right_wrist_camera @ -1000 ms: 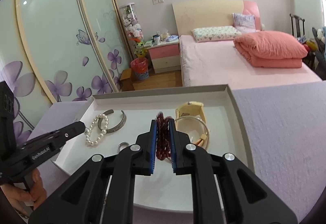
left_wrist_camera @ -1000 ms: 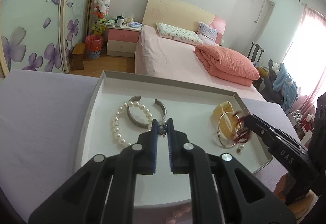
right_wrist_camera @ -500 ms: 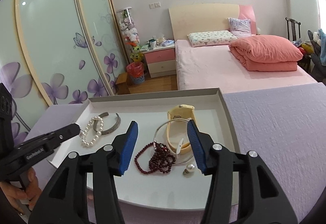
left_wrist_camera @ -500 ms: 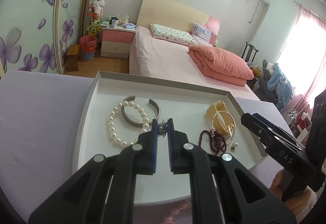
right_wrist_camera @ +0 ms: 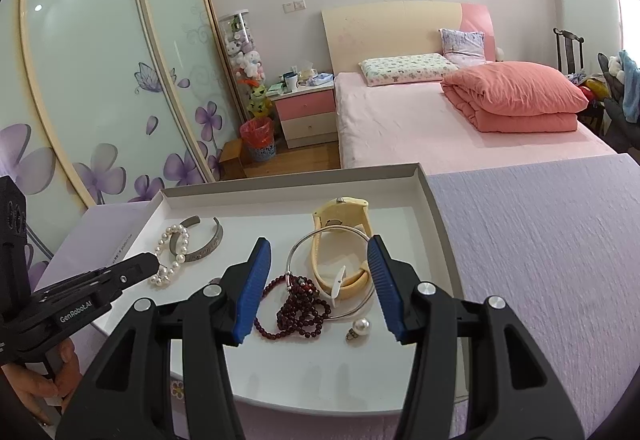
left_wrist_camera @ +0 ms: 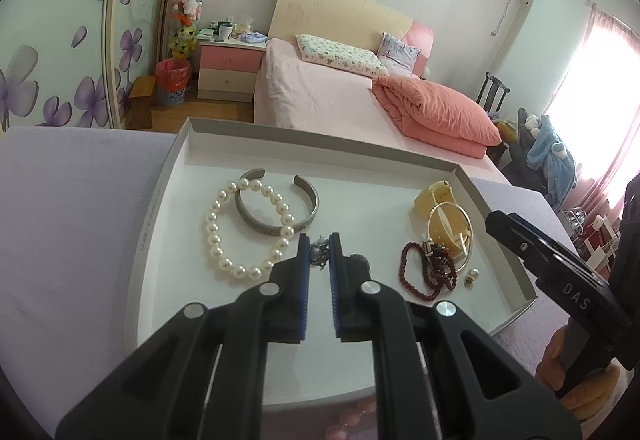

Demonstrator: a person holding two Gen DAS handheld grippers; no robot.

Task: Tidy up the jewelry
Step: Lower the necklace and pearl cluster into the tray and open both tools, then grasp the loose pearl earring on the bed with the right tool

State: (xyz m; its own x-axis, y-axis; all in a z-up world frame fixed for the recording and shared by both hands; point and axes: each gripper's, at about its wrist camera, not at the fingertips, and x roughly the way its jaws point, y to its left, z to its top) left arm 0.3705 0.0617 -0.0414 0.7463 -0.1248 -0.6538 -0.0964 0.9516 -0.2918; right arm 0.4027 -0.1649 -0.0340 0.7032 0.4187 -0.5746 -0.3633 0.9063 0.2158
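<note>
1. tabletop (right_wrist_camera: 540, 240), lavender cloth, carries the tray; bed and wardrobe doors sit behind it.
2. tray (right_wrist_camera: 434, 208) = landmark. Shallow, white, grey rim, lying flat on the tabletop, all the jewelry inside it.
3. left tongs (left_wrist_camera: 319, 246) reach over the tray's near edge, left of centre; blue pads pressed together on a small silver-grey pendant piece (left_wrist_camera: 319, 254), pinched at the tips.
4. right tongs (right_wrist_camera: 319, 252) over the tray's near right part, spread wide, pads touching nothing. Jaws have just been opening; the dark red bead string lies loose on the tray floor between and below them.
5. watch (right_wrist_camera: 340, 216), cream strap, right-centre of tray, toward the far wall, lying on its side.
6. silver bangle (right_wrist_camera: 304, 240), thin hoop, right-centre of tray, overlapping the watch strap.
7. pearl bracelet (left_wrist_camera: 218, 236), left half of tray, lying flat, overlapping the cuff.
8. silver cuff (left_wrist_camera: 308, 200), open-ended, left half of tray, just beyond the pearl bracelet and crossing it.
9. dark red bead string (right_wrist_camera: 298, 310), bunched heap, near right part of tray, touching the bangle's near edge.
10. pearl earring (right_wrist_camera: 362, 327), single, near right part of tray, just right of the bead string, apart from it.
11. a hand (right_wrist_camera: 44, 384) grips the left tongs' handle, off the tray's left near corner.
</note>
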